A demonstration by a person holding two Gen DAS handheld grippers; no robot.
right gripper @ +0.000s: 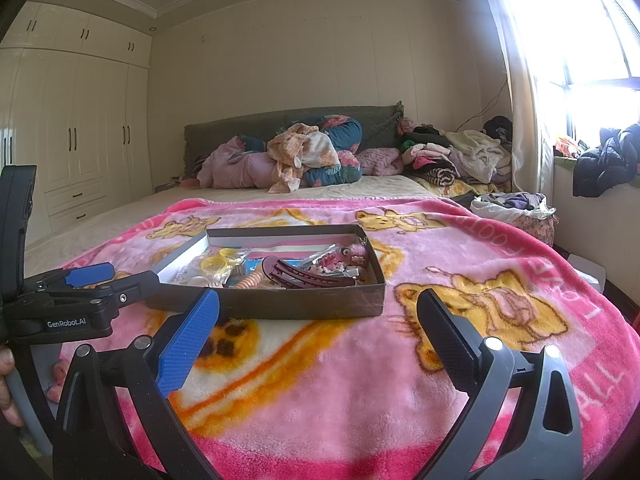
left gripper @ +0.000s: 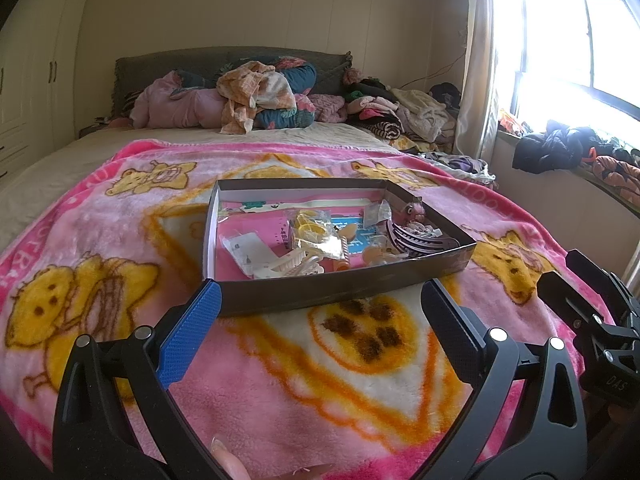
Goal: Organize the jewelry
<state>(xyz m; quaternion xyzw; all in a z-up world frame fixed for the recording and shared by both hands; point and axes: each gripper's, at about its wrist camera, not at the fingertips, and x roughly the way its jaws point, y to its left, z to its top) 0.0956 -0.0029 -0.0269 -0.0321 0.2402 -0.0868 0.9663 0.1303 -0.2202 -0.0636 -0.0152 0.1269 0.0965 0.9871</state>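
A shallow dark cardboard box (left gripper: 320,292) (right gripper: 296,304) lies on a pink cartoon blanket (left gripper: 280,360) (right gripper: 360,380). Inside are a dark brown hair clip (left gripper: 416,242) (right gripper: 304,276), yellow rings in a clear bag (left gripper: 310,228) (right gripper: 218,266), white claw clips (left gripper: 288,266), an orange ribbed piece (right gripper: 250,281) and a pink fuzzy charm (left gripper: 414,212) (right gripper: 354,252). My left gripper (left gripper: 322,298) stands open just short of the box's near wall, nothing between its fingers. My right gripper (right gripper: 318,308) is open too, level with the box's near right corner. The left gripper (right gripper: 90,276) also shows in the right wrist view.
Heaped clothes and bedding (left gripper: 260,96) (right gripper: 304,156) lie at the head of the bed. More clothes (left gripper: 416,116) pile at the right, near a bright window (left gripper: 576,40). White wardrobes (right gripper: 80,128) line the left wall. A hand (right gripper: 8,384) holds the left tool.
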